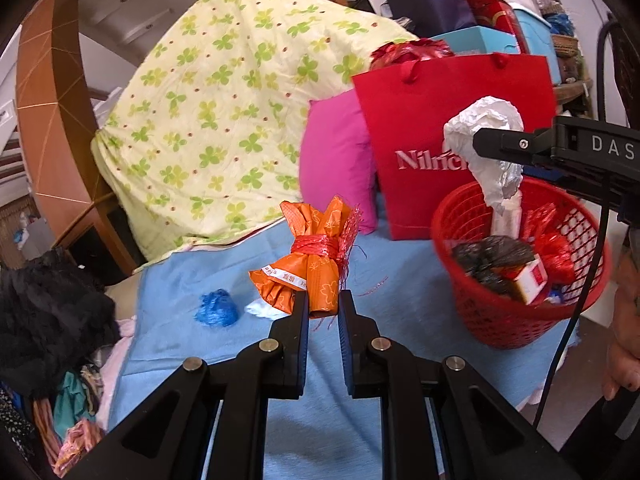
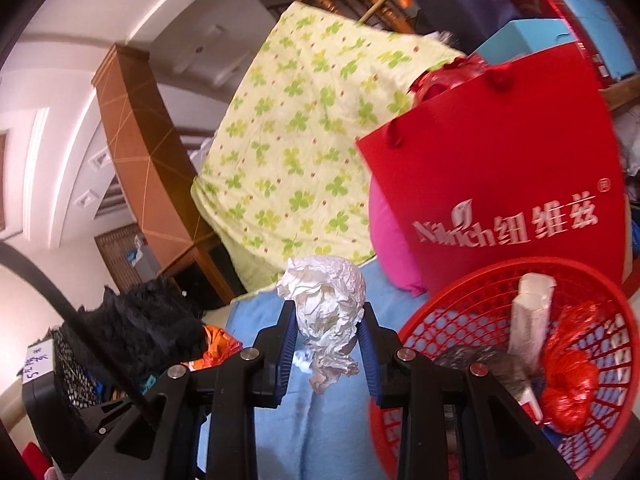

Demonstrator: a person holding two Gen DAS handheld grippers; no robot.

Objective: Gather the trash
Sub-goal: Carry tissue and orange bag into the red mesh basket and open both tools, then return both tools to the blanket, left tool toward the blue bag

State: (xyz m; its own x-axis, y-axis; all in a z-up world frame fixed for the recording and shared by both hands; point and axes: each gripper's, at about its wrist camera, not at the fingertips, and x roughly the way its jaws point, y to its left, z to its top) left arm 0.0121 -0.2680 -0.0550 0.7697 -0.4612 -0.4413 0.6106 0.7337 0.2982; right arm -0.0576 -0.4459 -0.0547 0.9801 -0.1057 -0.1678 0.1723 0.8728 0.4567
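My left gripper (image 1: 323, 303) is shut on an orange wrapper bundle (image 1: 310, 258) tied with red string, lifted above the blue sheet (image 1: 224, 272). My right gripper (image 2: 326, 322) is shut on a crumpled white paper ball (image 2: 326, 300); in the left wrist view the right gripper (image 1: 486, 145) holds that white paper ball (image 1: 486, 136) above the red mesh basket (image 1: 496, 316). In the right wrist view the red basket (image 2: 448, 320) sits just right of the fingers and holds a white carton (image 2: 530, 316), red plastic (image 2: 570, 384) and dark trash. A crumpled blue piece (image 1: 217, 307) and a small white scrap (image 1: 260, 307) lie on the sheet.
A red paper bag (image 1: 440, 128) and a pink pillow (image 1: 336, 160) stand behind the basket. A clover-print quilt (image 1: 224, 112) leans at the back. Black fluffy cloth (image 1: 48, 320) and mixed clothes lie at the left. A person's hand (image 1: 624, 340) shows at the right edge.
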